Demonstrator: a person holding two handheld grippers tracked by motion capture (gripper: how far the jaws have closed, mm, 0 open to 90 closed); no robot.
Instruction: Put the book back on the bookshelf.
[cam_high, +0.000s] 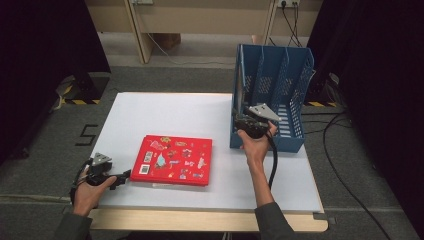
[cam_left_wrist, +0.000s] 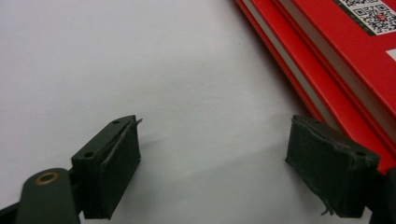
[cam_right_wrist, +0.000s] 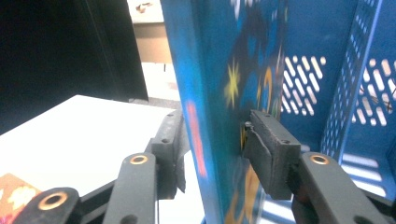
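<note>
Spanning the scene under both claws is the white worktop (cam_high: 200, 115). Ahead of the right claw (cam_right_wrist: 212, 149) stands a blue file rack (cam_high: 280, 90); that claw grips an upright blue book (cam_right_wrist: 224, 93). Beside the left claw (cam_left_wrist: 212, 163), spread wide and empty, lies a red book (cam_high: 175, 160).

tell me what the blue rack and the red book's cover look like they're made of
Blue rack: probably moulded plastic, matte, judging by its slotted walls and uniform colour. Red book: likely a glossy laminated board cover, since its thick red edges overhang the pale page block in the left gripper view and stickers sit flat on top.
</note>
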